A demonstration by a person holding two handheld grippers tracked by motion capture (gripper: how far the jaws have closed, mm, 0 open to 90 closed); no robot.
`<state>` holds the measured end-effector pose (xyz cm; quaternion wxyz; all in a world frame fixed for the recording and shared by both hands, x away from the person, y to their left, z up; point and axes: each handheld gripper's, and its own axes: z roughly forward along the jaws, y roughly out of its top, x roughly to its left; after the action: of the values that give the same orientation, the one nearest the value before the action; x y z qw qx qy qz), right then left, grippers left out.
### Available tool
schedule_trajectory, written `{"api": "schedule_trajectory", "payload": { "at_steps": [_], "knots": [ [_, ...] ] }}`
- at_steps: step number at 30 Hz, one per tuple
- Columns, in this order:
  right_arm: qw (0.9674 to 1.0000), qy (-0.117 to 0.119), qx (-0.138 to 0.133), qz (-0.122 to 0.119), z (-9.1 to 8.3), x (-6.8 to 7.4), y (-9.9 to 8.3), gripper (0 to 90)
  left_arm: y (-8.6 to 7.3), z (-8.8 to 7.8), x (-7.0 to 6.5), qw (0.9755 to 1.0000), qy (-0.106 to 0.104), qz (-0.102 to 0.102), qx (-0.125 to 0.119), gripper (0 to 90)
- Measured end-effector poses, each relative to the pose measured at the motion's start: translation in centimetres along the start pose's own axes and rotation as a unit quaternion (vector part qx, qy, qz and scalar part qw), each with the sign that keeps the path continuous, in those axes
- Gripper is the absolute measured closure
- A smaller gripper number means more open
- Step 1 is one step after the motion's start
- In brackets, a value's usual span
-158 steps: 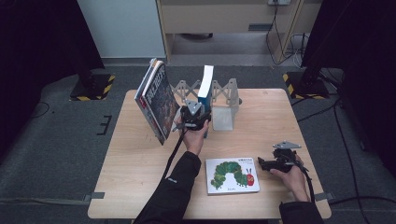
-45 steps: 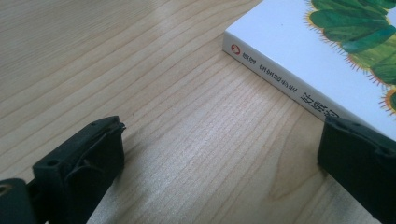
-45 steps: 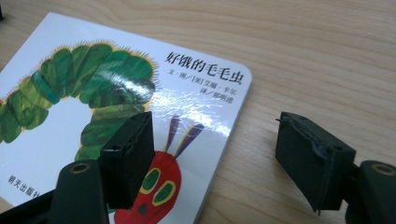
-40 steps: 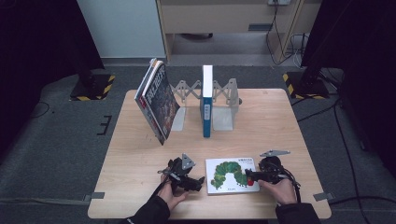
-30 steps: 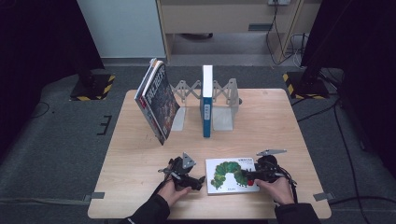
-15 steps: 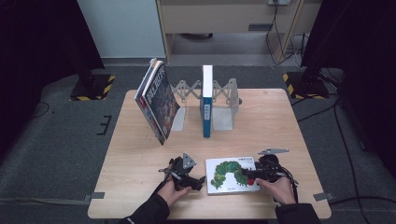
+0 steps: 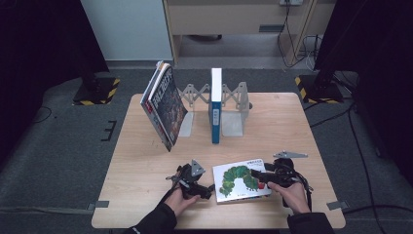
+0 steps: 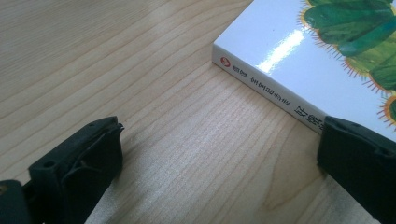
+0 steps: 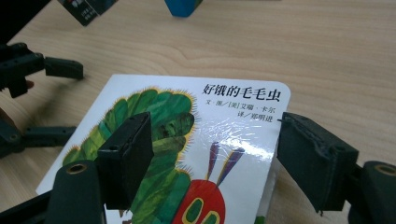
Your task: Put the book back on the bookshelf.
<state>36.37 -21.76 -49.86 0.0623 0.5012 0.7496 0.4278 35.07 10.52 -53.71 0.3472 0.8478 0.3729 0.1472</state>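
Jaws on both grippers stand spread, nothing pinched: the right gripper (image 9: 212, 163) hangs over the caterpillar book (image 7: 241, 179) with one jaw above the cover and the other just off the book's right edge, while the left gripper (image 8: 219, 172) sits low on the wood with its jaws apart, one of them right at the book's spine (image 8: 266, 91). Book lies flat, cover up, near the front edge of the table (image 7: 146, 146), a bit right of centre, between the two hands. Judging by the layout, the job is to lift it and stand it in the bookend rack (image 7: 229, 105) at the back edge next to the upright blue book (image 7: 215, 105). To do it well: left jaw should brace or tip up the spine edge so the right can get one jaw under the opposite edge; glossy cover looks slippery, so bite deep rather than on the corner, then close square to the board. Leaning books (image 7: 163, 105) toward the back-left corner stay clear of the path. Hard to tell: whether the left jaw actually touches the spine, whether the right's outer jaw is below the book's edge or only beside it, and the book's thickness under the right gripper. Rack's slot spacing is too small to read from the high view.
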Motion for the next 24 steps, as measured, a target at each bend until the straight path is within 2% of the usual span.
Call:
{"api": "schedule_trajectory", "payload": {
  "at_steps": [2, 6, 9, 14, 18, 21, 22, 23, 24],
  "knots": [
    [1.0, 0.003, -0.005, 0.004, -0.02, 0.02, 0.12, 26.9, 0.01, 0.01, -0.01, 1.0, 0.0, 0.0, 0.0, 0.0],
    [0.9991, 0.015, -0.039, 0.005, -0.03, 0.02, 0.79, 27.0, 0.05, 0.07, -0.06, 1.0, 0.0, -0.001, -0.001, 0.0],
    [0.9986, 0.019, -0.049, 0.005, -0.08, 0.13, 0.92, 25.9, 0.06, 0.06, -0.07, 1.0, 0.0, -0.001, 0.0, 0.0],
    [0.9991, 0.018, -0.037, 0.007, -0.08, 0.3, 0.71, 24.1, 0.06, 0.06, -0.06, 1.0, 0.0, 0.0, 0.0, 0.0],
    [0.9989, 0.022, -0.04, 0.008, -0.18, 0.33, 0.71, 23.6, 0.06, 0.06, -0.06, 1.0, 0.0, 0.0, 0.0, 0.0],
    [0.9985, 0.034, -0.041, 0.015, -0.39, 0.41, 0.65, 21.6, 0.05, 0.07, -0.06, 1.0, 0.0, 0.0, 0.0, 0.0],
    [0.9983, 0.041, -0.039, 0.017, -0.4, 0.45, 0.61, 23.7, 0.05, 0.07, -0.06, 1.0, 0.0, 0.0, 0.0, 0.0],
    [0.9976, 0.055, -0.036, 0.022, -0.36, 0.6, 0.56, 22.8, 0.05, 0.06, -0.06, 1.0, 0.0, 0.0, 0.0, 0.0],
    [0.9977, 0.057, -0.033, 0.017, -0.23, 0.79, 0.53, 22.3, 0.05, 0.06, -0.06, 1.0, 0.0, 0.0, 0.001, 0.0]
  ]
}}
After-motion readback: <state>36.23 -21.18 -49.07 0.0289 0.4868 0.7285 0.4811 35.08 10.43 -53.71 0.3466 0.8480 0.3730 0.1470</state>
